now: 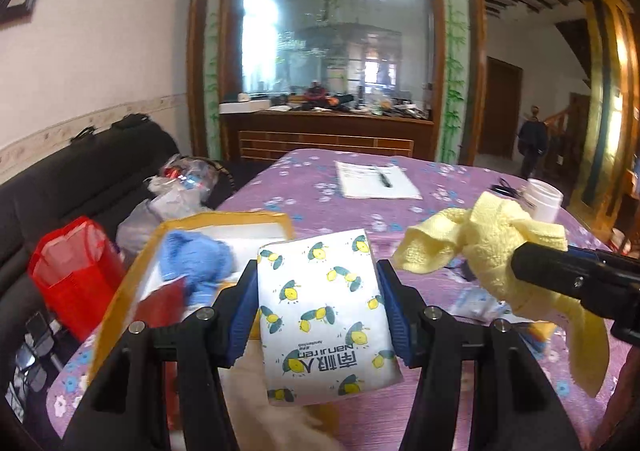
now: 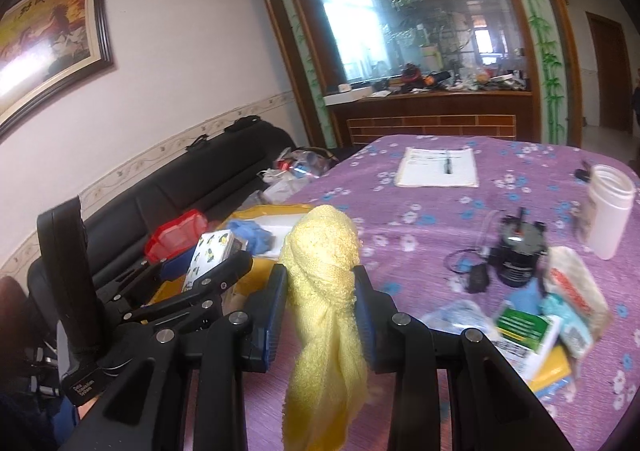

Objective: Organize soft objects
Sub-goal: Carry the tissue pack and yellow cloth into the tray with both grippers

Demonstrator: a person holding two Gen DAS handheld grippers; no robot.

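Note:
My left gripper (image 1: 318, 307) is shut on a white tissue pack (image 1: 324, 315) printed with lemons, held above the purple flowered tablecloth (image 1: 440, 203). Its blue pads (image 1: 242, 311) press both sides of the pack. Just left and beyond lies an open yellow cardboard box (image 1: 224, 221) with a blue cloth (image 1: 196, 263) inside. My right gripper (image 2: 320, 291) is shut on a bunched yellow cloth (image 2: 324, 291) that hangs down between its fingers. The left wrist view shows that yellow cloth (image 1: 500, 247) and the right gripper (image 1: 552, 271) at the right. The tissue pack (image 2: 210, 255) in the left gripper (image 2: 200, 267) appears left in the right wrist view.
A red container (image 1: 76, 271) sits left of the box beside a black sofa (image 2: 180, 187) with plastic bags (image 1: 176, 191). On the table are paper with a pen (image 2: 440, 167), a white jar (image 2: 610, 207), a black device (image 2: 518, 255) and several small packs (image 2: 560, 311).

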